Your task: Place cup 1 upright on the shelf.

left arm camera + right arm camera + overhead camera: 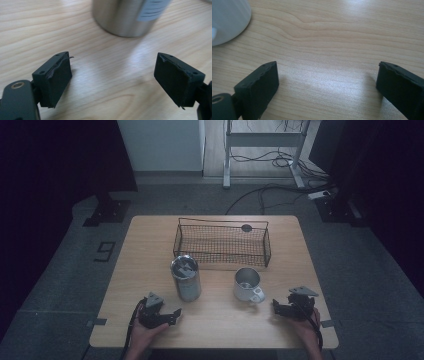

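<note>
Seen from above: wooden counter (150, 270) with a wire basket (222, 245) at the back, a steel tumbler (186, 279) left of centre in front of it, and a white mug (247, 285) to the tumbler's right, handle turned toward the near edge. Both upright, apart from each other and outside the basket.

Left tongs (176, 312) low over the counter, just beside the tumbler on its near left side, spread wide and holding nothing. Right tongs (274, 304) near the mug on its near right side, likewise spread and empty. Hands gripping each tool from the near edge, forearms entering from the bottom, both tools angled inward toward the middle.

From the left tongs' own camera: tumbler (130, 17) straight ahead and slightly right, beyond the two black pads (58, 80), bare wood between them. From the right tongs' camera: mug (228, 20) off at the upper left, well outside the gap.

Probably an approach to grasp. For a clean grip: left tongs eased forward until the tumbler sits centred between the pads, squeezed around mid-height, kept level. Right tongs swung toward the mug first; contents of either vessel hard to tell in the dim overhead picture.
</note>
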`<state>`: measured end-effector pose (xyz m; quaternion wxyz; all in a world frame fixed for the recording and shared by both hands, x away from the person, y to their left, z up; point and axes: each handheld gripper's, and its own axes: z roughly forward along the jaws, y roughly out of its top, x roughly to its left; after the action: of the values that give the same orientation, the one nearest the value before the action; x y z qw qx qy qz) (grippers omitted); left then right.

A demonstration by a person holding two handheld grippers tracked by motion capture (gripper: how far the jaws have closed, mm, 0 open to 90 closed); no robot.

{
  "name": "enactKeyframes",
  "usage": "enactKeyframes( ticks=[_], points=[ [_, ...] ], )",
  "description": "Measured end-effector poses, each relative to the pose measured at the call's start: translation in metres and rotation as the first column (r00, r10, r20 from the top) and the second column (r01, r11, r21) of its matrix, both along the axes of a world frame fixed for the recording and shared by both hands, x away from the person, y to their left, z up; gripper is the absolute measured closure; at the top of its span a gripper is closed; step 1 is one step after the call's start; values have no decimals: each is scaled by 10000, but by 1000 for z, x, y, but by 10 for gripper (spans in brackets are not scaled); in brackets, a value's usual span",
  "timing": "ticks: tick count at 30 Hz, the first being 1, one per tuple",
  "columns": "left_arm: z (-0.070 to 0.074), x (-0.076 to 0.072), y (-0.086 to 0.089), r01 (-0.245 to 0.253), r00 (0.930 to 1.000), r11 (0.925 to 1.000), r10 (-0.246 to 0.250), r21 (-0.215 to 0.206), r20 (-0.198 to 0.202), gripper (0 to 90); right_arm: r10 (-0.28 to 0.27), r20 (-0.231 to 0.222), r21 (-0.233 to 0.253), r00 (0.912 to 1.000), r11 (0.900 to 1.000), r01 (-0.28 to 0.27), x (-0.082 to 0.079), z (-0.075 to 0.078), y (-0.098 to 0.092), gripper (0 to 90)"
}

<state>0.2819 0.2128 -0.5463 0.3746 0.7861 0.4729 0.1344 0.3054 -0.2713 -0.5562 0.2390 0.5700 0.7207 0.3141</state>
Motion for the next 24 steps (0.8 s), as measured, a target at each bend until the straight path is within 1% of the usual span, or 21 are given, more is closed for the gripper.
enactKeyframes(
  ticks=[1,2,6,7,8,9,10,11,12,13,14,15,16,19,20,21,22,23,24],
  points=[
    [0,0,0,0,10000,10000,0,0,0,143,0,0,0,10000,10000,0,0,0,0,47],
    [1,-1,-1,-83,9995,9998,78,158,293,148,23,29,3,10000,10000,-23,0,0,0,55],
    [4,-1,-2,6,9996,10000,-7,34,289,147,17,33,16,10000,10000,-17,-1,0,0,58],
    [6,-1,-2,-5,9995,10000,6,-25,327,146,17,34,22,10000,10000,-17,-1,0,0,59],
    [8,-2,-1,-44,9992,9998,52,-198,389,147,13,36,26,10000,10000,-13,-1,0,0,59],
    [8,-2,-1,-44,9992,9998,52,-198,389,146,13,36,26,10000,10000,-13,-1,0,0,59],
    [11,-3,-1,-70,9987,9996,83,-275,500,147,5,39,30,10000,10000,-6,-1,0,0,61],
    [11,-3,-1,-70,9987,9996,83,-275,500,147,5,39,30,10000,10000,-6,-1,0,0,61],
    [14,-4,0,-34,9982,9994,54,-338,596,146,-9,45,32,10000,10000,9,-1,0,0,65],
    [14,-4,0,-34,9982,9994,54,-338,596,146,-9,45,32,10000,10000,9,-1,0,0,65],
    [17,-5,1,-49,9980,9988,79,-479,633,146,-48,51,35,10000,10000,48,-1,0,0,71],
    [17,-5,1,-49,9980,9988,79,-479,633,146,-48,51,35,10000,10000,48,-1,0,0,71],
    [19,-5,2,-117,9977,9983,155,-576,666,146,-68,60,45,10000,10000,68,-1,0,-1,74],
    [20,-4,3,-149,9978,9973,194,-717,628,146,-123,78,65,9999,9999,122,-3,0,-1,79],
    [23,-2,3,-79,9985,9956,129,-934,537,146,-97,92,69,9999,9999,96,-3,0,-1,80],
    [23,-2,3,-79,9985,9956,129,-934,537,146,-97,92,69,9999,9999,96,-3,0,-1,80],
    [28,-1,3,-164,9979,9953,223,-954,607,146,-98,74,45,9999,9999,98,-3,0,-1,80],
    [28,-1,3,-164,9979,9953,223,-954,607,146,-98,74,45,9999,9999,98,-3,0,-1,80],
    [31,-1,3,-204,9974,9948,271,-1001,665,145,-95,72,48,9999,9999,95,-3,0,-1,79]
  ],
)
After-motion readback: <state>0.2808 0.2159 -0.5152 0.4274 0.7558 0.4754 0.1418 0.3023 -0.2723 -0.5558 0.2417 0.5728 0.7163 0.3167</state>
